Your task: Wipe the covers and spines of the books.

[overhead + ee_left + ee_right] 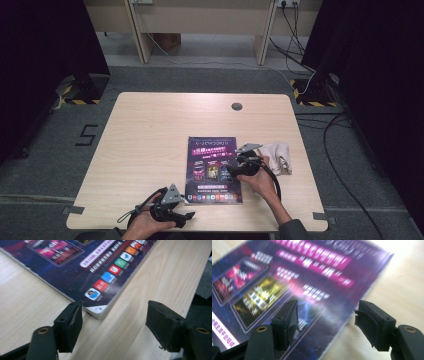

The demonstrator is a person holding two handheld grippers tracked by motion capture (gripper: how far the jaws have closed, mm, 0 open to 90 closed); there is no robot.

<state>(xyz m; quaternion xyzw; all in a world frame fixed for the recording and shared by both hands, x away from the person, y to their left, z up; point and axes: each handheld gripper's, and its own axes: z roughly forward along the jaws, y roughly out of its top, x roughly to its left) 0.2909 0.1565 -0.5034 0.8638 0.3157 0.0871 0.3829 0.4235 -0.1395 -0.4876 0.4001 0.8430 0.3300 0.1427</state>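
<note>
Leftmost, the left gripper (113,323) holds its jaws apart, the near corner of the magazine (97,311) lying just ahead of its left jaw. Further right, the right gripper (325,317) hangs open-jawed above the magazine's right edge. Closing from here could crumple just the cover, or nudge the magazine sideways across the table (150,130).

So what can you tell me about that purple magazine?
The magazine lies flat and closed on the wooden table, near its front edge. Its glossy cover is dark purple with pink banners, picture panels and a row of coloured icons along the bottom. It looks thin, with pale page edges. A beige cloth lies just to its right.
</note>
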